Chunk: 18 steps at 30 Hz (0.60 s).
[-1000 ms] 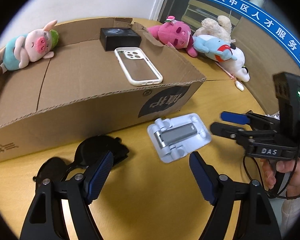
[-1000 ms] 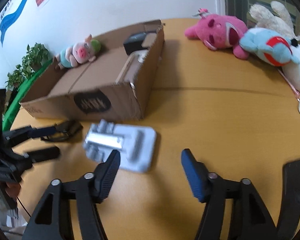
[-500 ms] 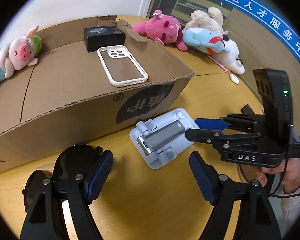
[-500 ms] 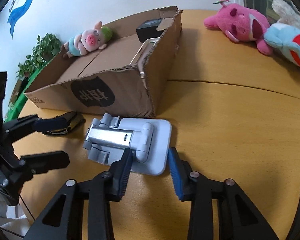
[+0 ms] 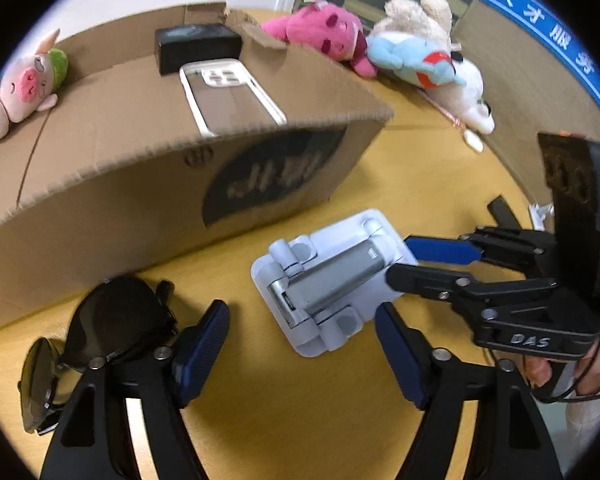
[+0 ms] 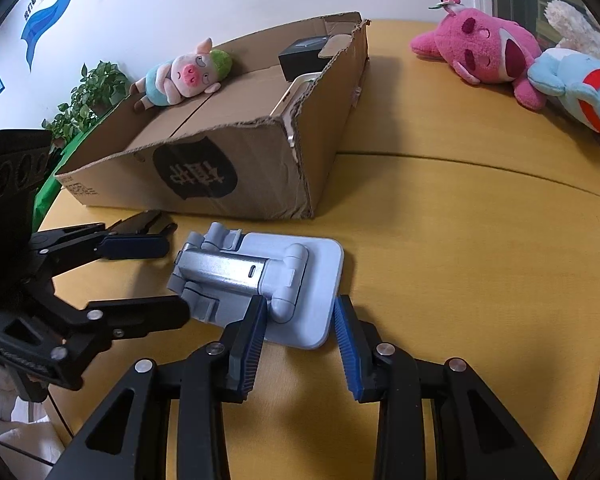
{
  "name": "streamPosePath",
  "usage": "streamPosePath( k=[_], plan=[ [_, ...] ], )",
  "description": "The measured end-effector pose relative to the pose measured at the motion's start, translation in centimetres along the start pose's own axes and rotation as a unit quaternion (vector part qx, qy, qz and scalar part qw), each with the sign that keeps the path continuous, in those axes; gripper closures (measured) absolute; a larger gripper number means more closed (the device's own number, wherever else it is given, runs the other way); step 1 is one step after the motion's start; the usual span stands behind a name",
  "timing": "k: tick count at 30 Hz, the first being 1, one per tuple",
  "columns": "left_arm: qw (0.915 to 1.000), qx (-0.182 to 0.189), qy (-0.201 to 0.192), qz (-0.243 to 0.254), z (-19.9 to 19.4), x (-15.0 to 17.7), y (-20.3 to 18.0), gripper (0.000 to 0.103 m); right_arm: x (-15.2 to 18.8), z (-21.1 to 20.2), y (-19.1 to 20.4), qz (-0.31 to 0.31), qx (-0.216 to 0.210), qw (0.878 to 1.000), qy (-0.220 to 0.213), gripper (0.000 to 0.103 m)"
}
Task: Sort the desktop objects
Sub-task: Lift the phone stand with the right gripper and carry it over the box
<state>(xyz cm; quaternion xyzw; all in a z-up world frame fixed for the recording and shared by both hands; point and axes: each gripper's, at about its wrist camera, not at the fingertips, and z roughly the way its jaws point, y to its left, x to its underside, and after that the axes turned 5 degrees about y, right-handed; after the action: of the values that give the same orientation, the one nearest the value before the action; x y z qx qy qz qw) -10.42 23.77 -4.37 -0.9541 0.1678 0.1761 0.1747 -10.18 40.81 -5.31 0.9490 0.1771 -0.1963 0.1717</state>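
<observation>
A folded white-and-grey phone stand lies on the yellow table in front of the cardboard box. My right gripper is closed on the near end of the stand; it also shows in the left wrist view. My left gripper is open and empty just before the stand, and shows in the right wrist view. Black sunglasses lie by its left finger. The box holds a white phone case, a black box and a pig plush.
A pink plush, a blue plush and a white plush lie on the table behind the box. A green plant stands beyond the table's left edge. Bare yellow tabletop lies right of the stand.
My right gripper has closed its fingers onto the stand's near end. My left gripper has moved forward and right, closer to the stand; the sunglasses now lie at its left finger.
</observation>
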Motion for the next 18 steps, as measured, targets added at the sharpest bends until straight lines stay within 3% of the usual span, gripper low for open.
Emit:
streamPosePath(
  k=[4,7,11,18],
  plan=[
    [0.9997,0.0,-0.002,0.024,-0.1,0.7,-0.6,0.049,1.0,-0.3,0.7,0.002,-0.005,1.0,0.008,0.07],
    [0.9999,0.003,-0.006,0.011,-0.4,1.1,-0.4,0.053,1.5,-0.4,1.2,-0.004,-0.003,1.0,0.01,0.07],
    [0.9999,-0.004,-0.012,0.003,-0.8,1.5,-0.2,0.068,1.7,-0.4,1.2,0.011,-0.001,1.0,0.005,0.07],
    [0.9997,-0.012,-0.021,0.007,-1.4,2.4,0.1,0.07,2.3,-0.4,2.4,0.014,0.01,1.0,-0.001,0.069]
  ],
)
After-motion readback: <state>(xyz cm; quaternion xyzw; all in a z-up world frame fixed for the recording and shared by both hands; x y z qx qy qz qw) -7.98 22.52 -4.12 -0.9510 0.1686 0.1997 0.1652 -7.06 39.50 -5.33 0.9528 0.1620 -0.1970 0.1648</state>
